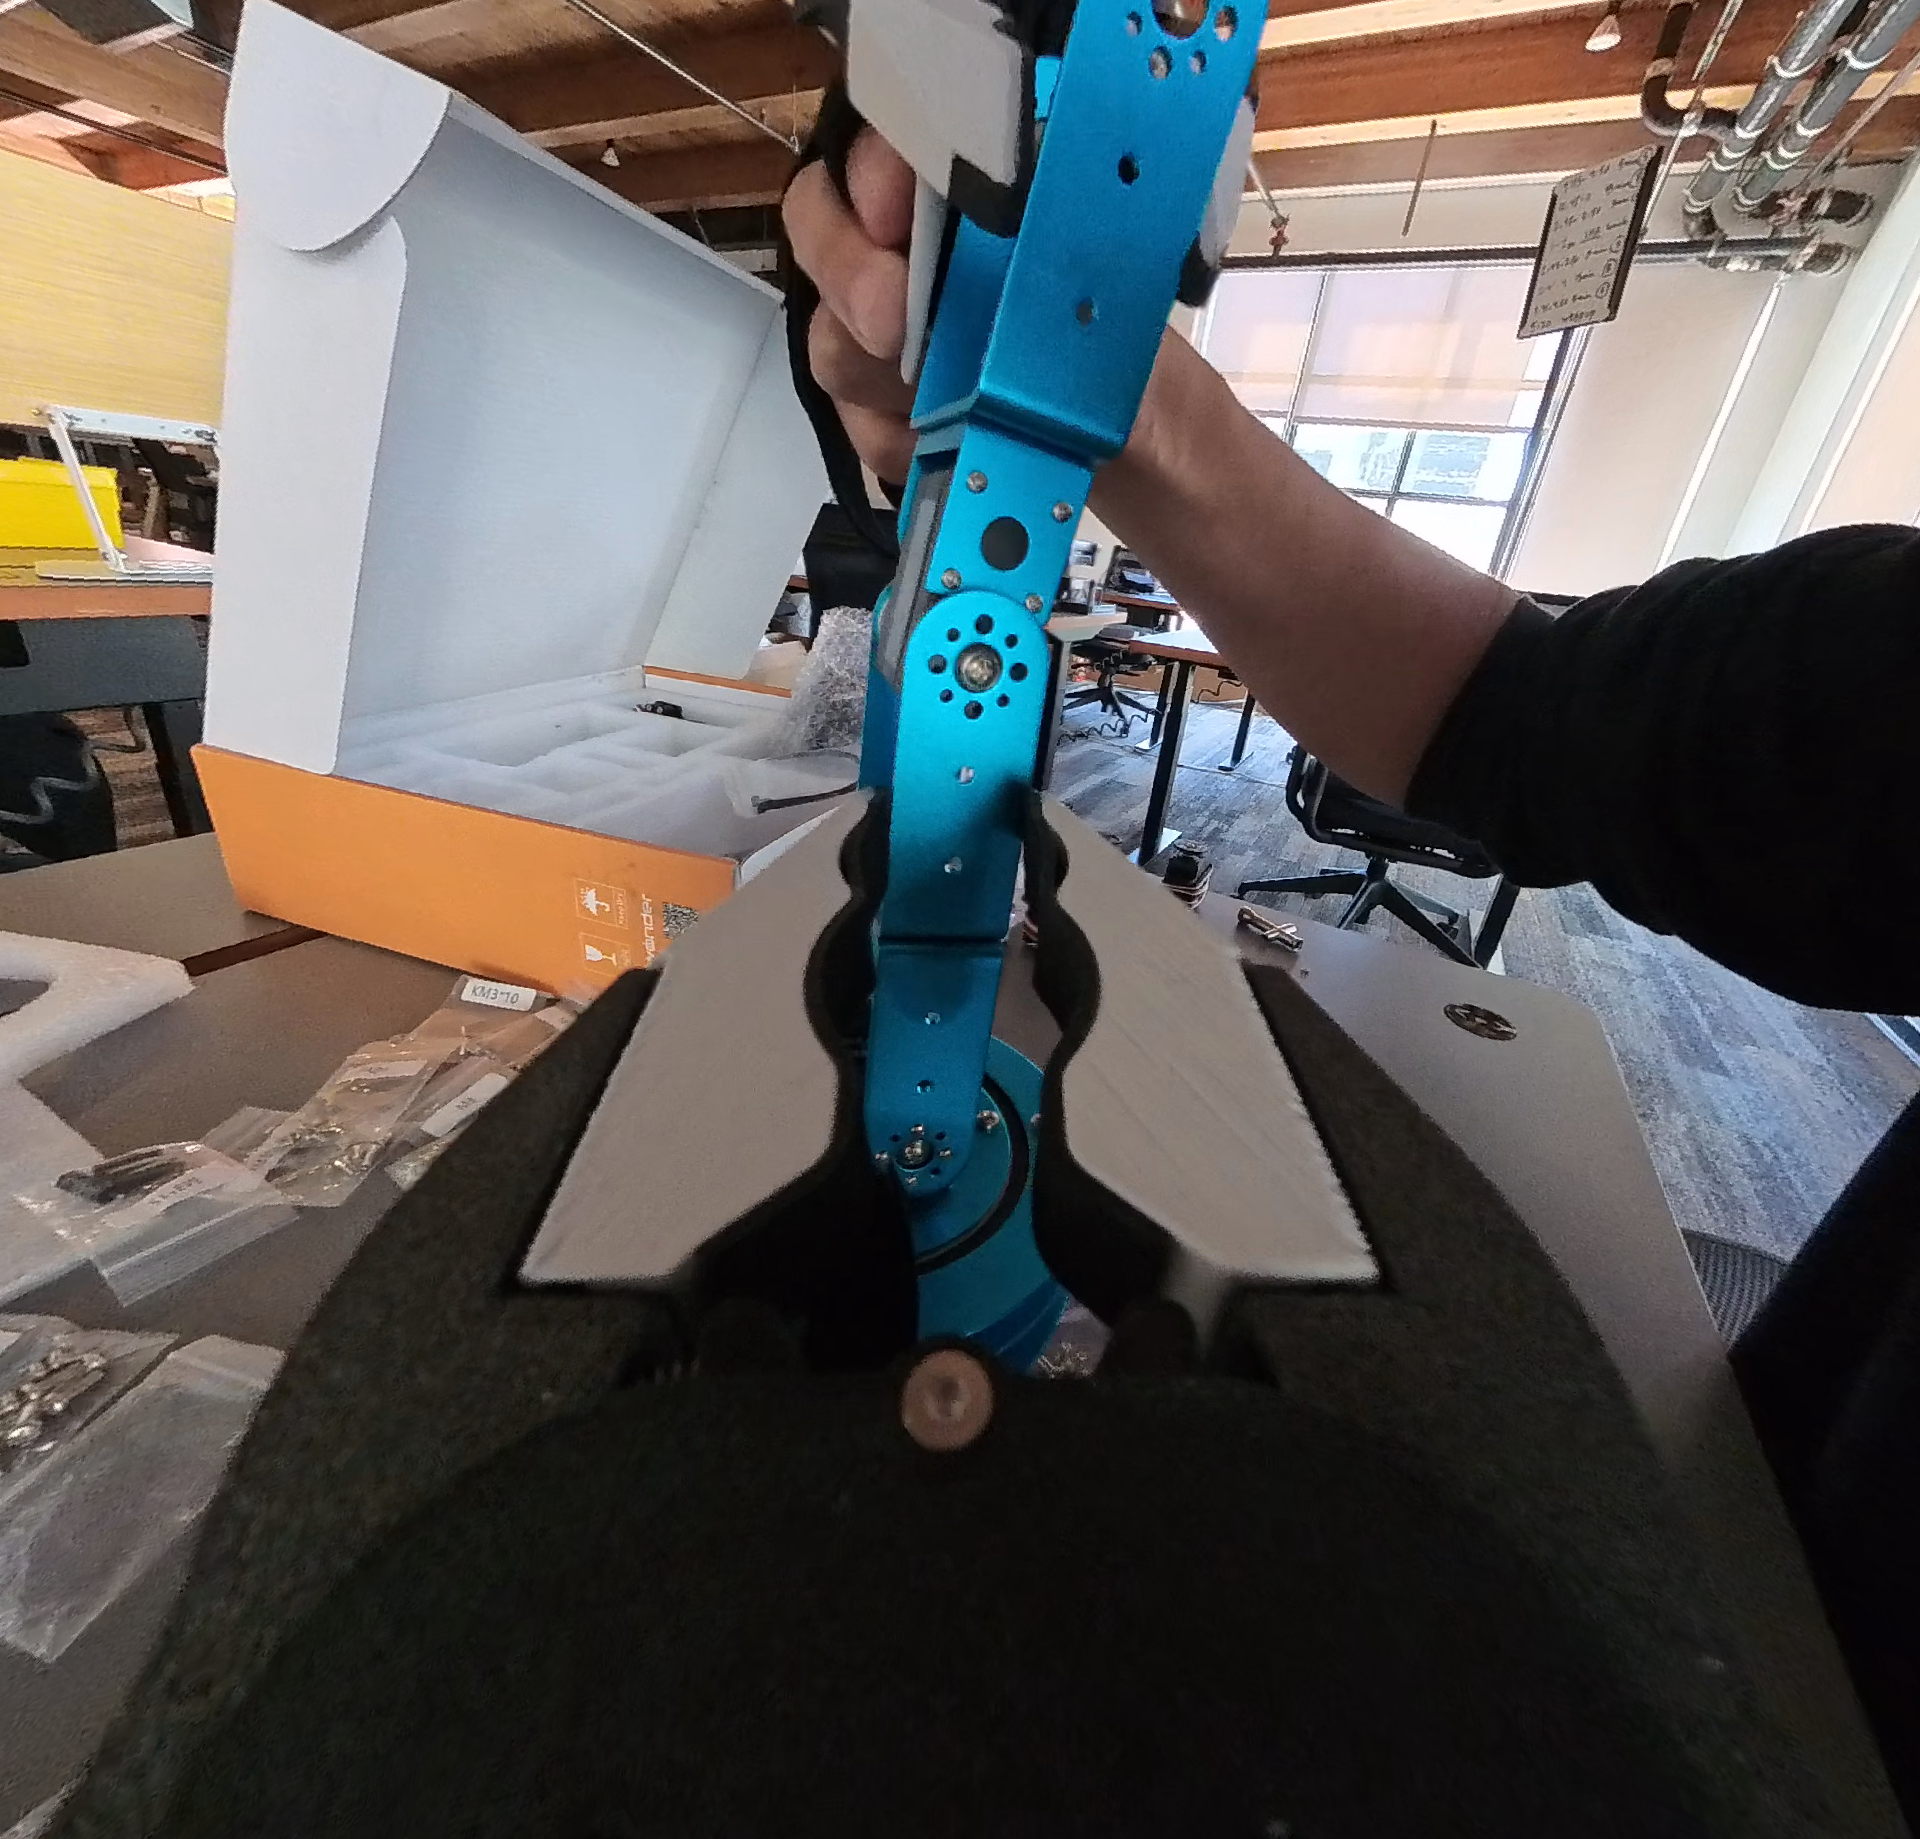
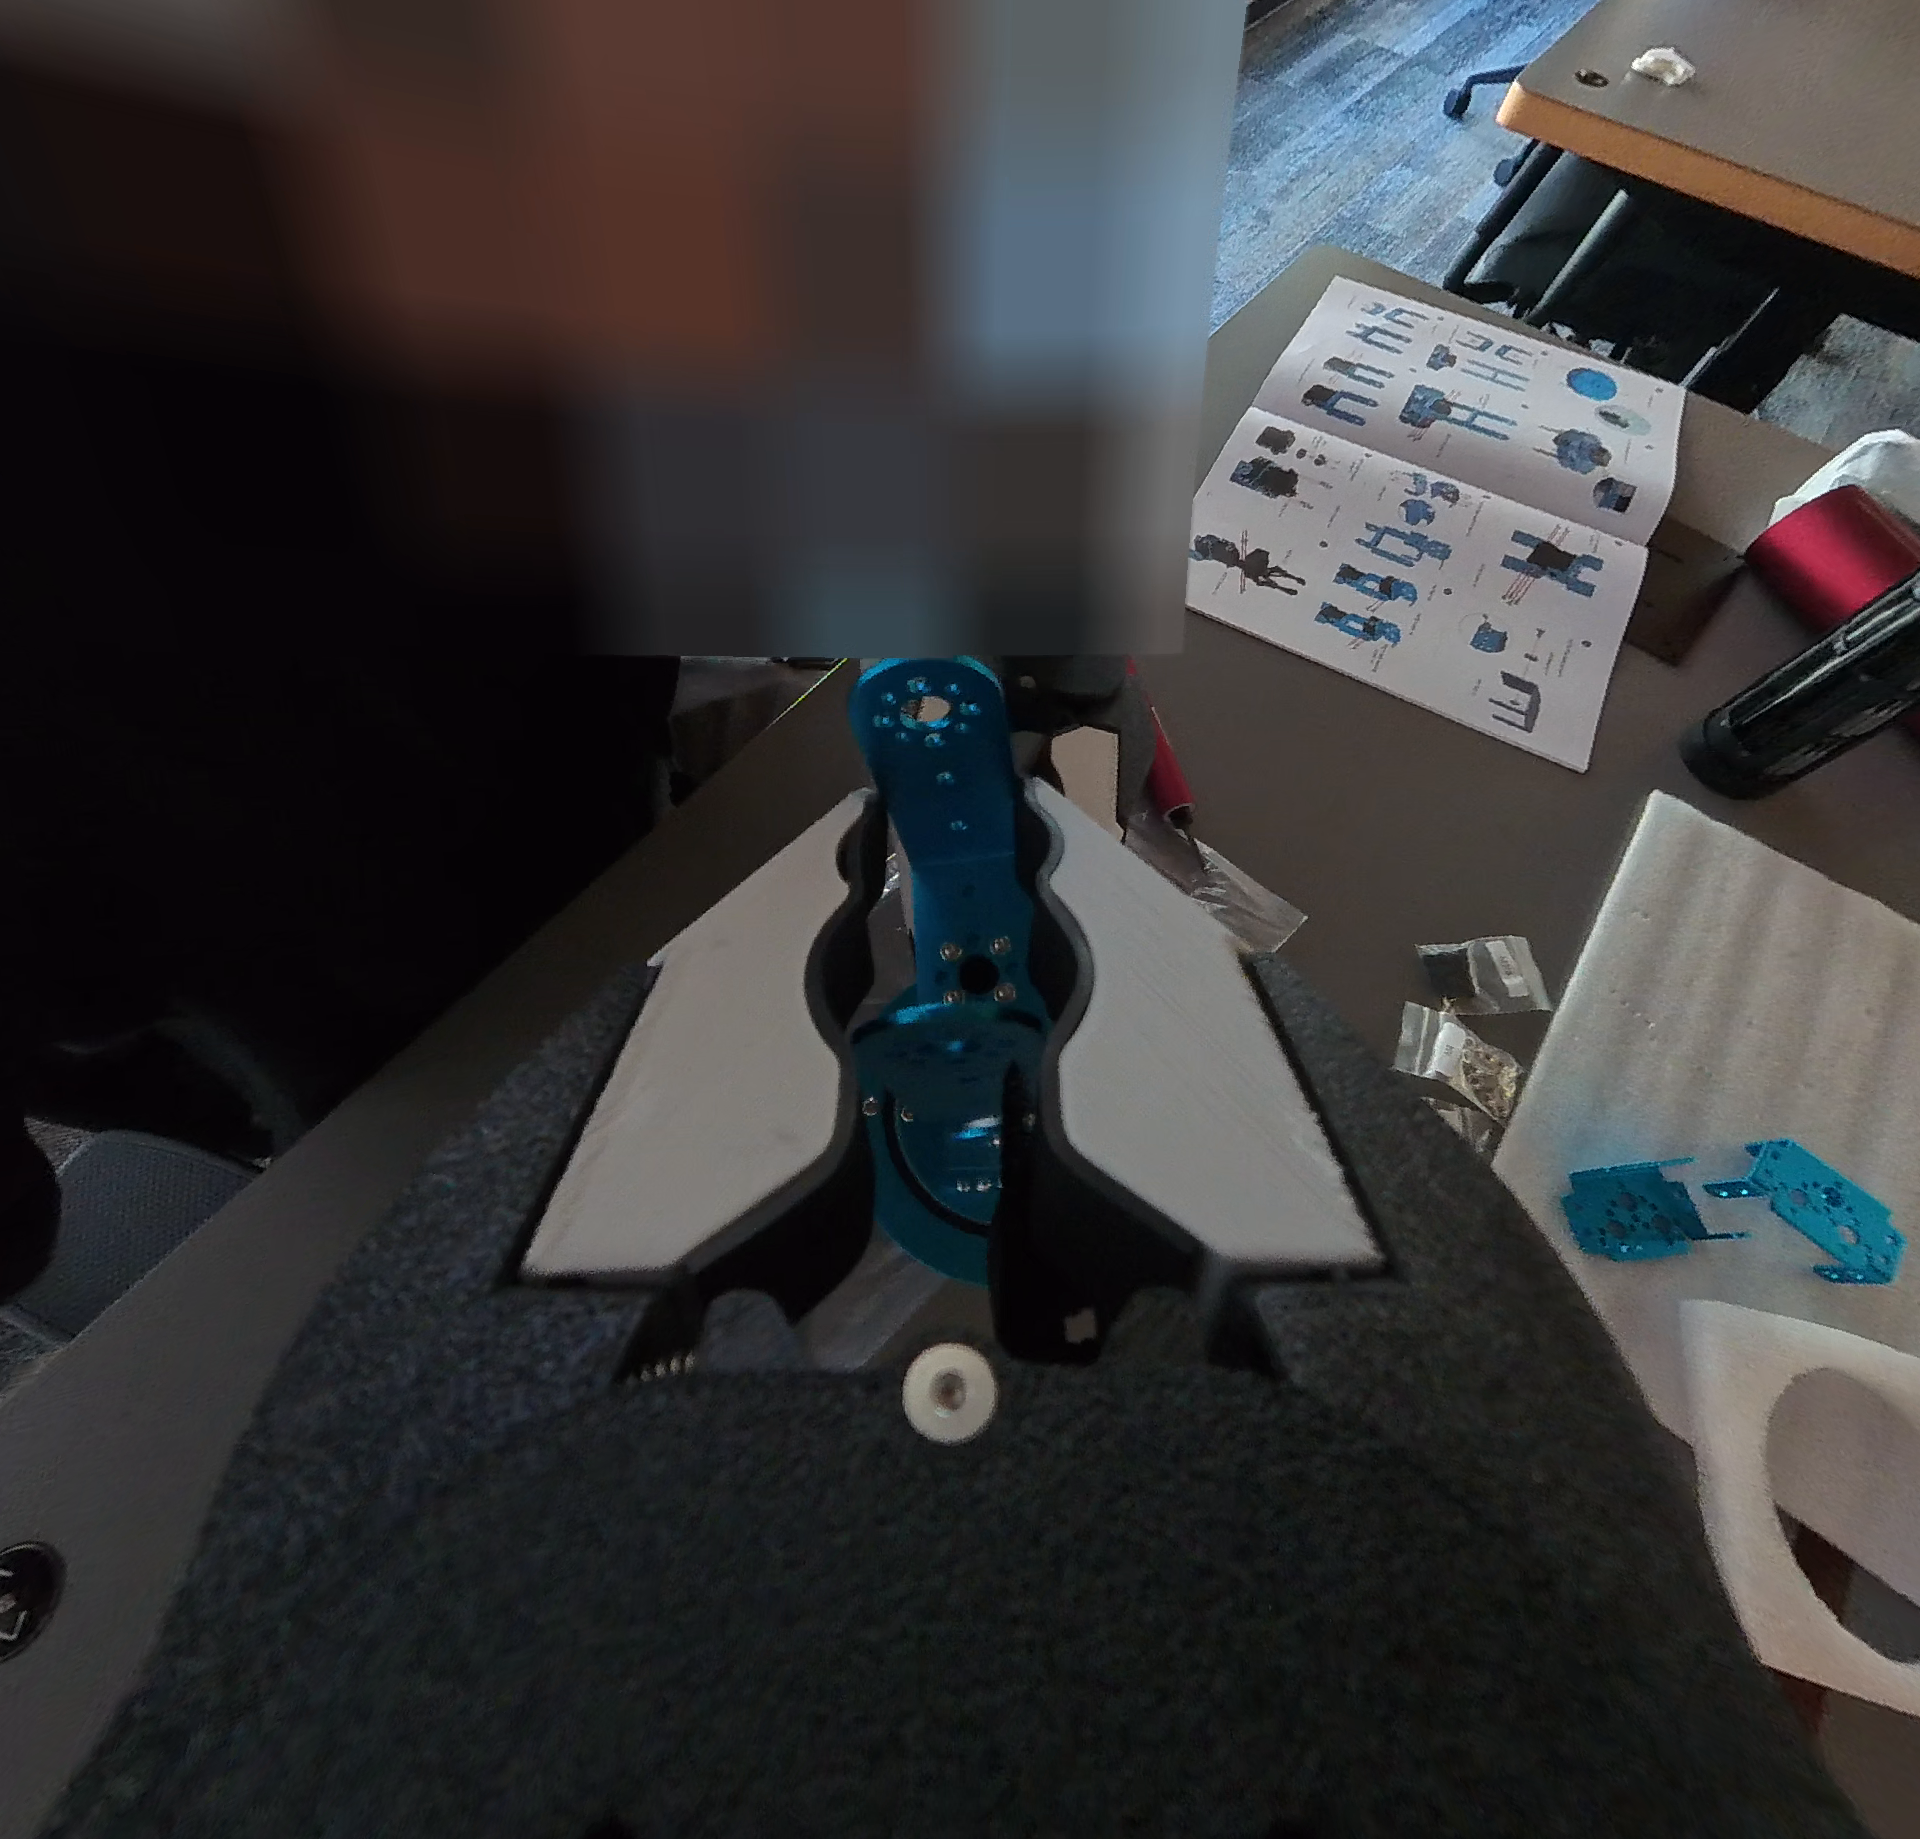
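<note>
We saw a blue metal arm (image 1: 961,854) — jointed brackets bolted end to end — standing nearly upright over the table (image 1: 312,1000), its round base low between the left gripper's fingers. The left gripper (image 1: 951,833) was clamped on the arm's lower segment, its dark inner pads pressing both sides of the blue plate. Higher up, the right gripper (image 1: 940,64), held in a hand (image 1: 862,314), gripped the arm's top bracket; in the right wrist view the right gripper's fingers (image 2: 727,1041) sat narrowly apart with the arm (image 2: 951,916) running between them, pads touching its sides.

Behind the arm stood an open orange box (image 1: 457,875) with white foam inside and its lid raised. Left of it lay small bags of screws (image 1: 343,1124). In the right wrist view a manual (image 2: 1455,511) lay open on the table, and two loose blue brackets (image 2: 1714,1218) rested on a foam sheet (image 2: 1714,1010) — well apart from the arm.
</note>
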